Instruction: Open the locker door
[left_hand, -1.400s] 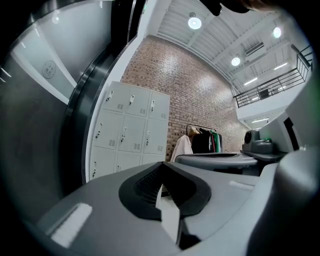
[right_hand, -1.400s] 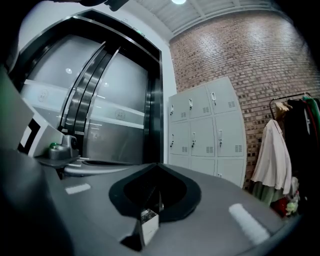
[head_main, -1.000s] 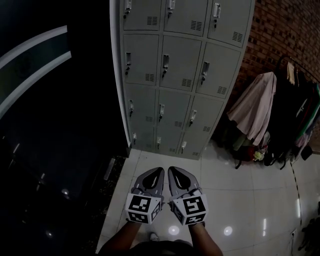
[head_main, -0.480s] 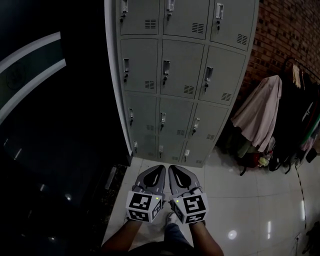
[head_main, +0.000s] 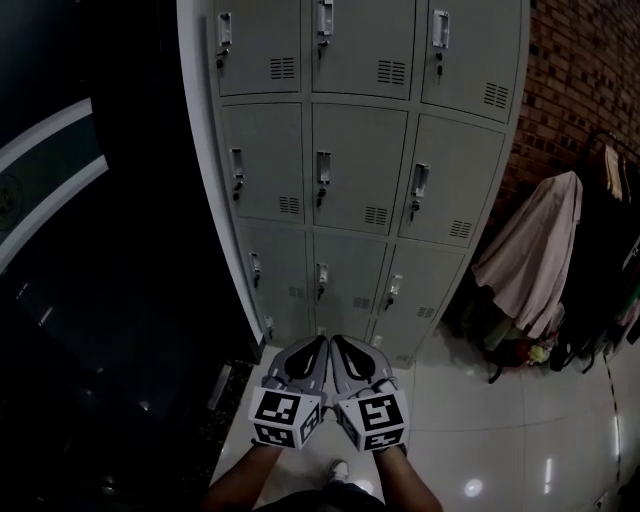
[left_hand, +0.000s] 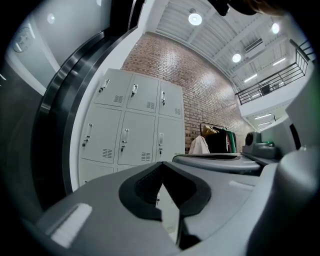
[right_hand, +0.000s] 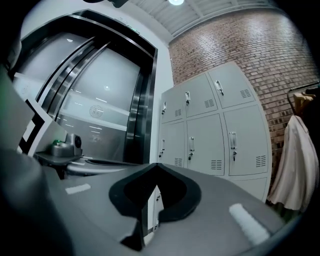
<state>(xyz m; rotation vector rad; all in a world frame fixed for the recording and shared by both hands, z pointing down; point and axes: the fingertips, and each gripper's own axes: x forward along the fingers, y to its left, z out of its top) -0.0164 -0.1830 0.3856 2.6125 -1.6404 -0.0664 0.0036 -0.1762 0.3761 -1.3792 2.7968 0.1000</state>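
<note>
A grey bank of lockers (head_main: 360, 170) stands ahead, three columns wide, every door closed, each with a small handle and lock on its left side. It also shows as the lockers (left_hand: 135, 130) in the left gripper view and the lockers (right_hand: 210, 130) in the right gripper view. My left gripper (head_main: 312, 352) and right gripper (head_main: 342, 350) are held side by side low in front of me, short of the bottom row. Both are shut with nothing between the jaws. The left gripper (left_hand: 163, 163) and the right gripper (right_hand: 156, 165) point at the locker fronts, well apart from them.
A dark glass wall (head_main: 90, 250) runs along the left of the lockers. To the right is a brick wall (head_main: 580, 70) and a clothes rack with a pale garment (head_main: 535, 250) hanging. The glossy tiled floor (head_main: 500, 430) lies underfoot, and a shoe (head_main: 335, 470) shows below the grippers.
The lockers have grown larger and shifted down in the head view as I came closer. Both grippers stayed together and shut.
</note>
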